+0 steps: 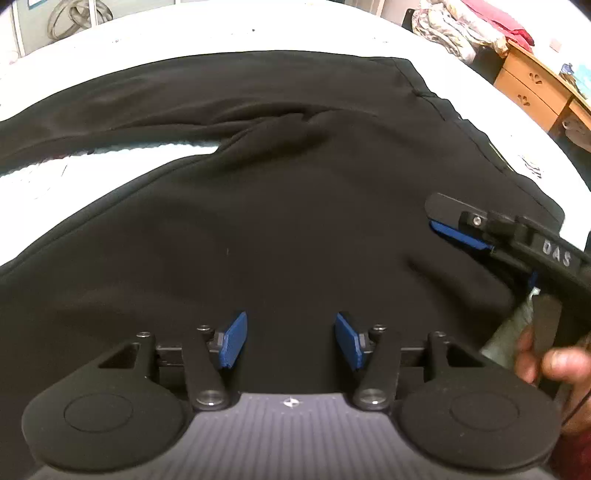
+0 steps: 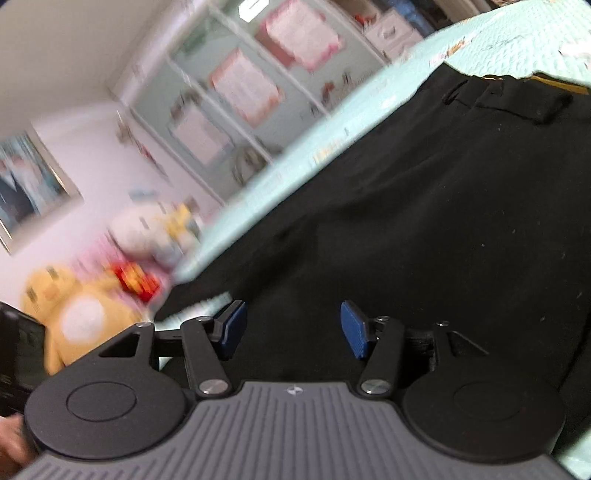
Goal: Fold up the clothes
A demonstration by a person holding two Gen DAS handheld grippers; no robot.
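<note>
The left gripper (image 1: 290, 339) hovered just above the black trousers (image 1: 280, 206), its two blue pads set apart with nothing between them. The right gripper (image 2: 293, 330) was spread the same way over the same cloth, empty.

Only the left wrist view showed the other tool – the right gripper (image 1: 448, 225) reaching in from the right edge, a hand (image 1: 550, 363) on its handle – and both trouser legs running off to the left, a strip of bed (image 1: 110, 155) visible between them. It also caught a wooden dresser (image 1: 532, 88) with a heap of laundry (image 1: 461, 26) on top.

Only the right wrist view, badly blurred, showed the waistband (image 2: 509, 96) with two belt loops, a yellow plush toy (image 2: 70, 314) beyond the mint bedspread (image 2: 295, 177), and panelled cabinet doors (image 2: 236, 88).

One pair of trousers, lying flat on the bed; two grippers.
</note>
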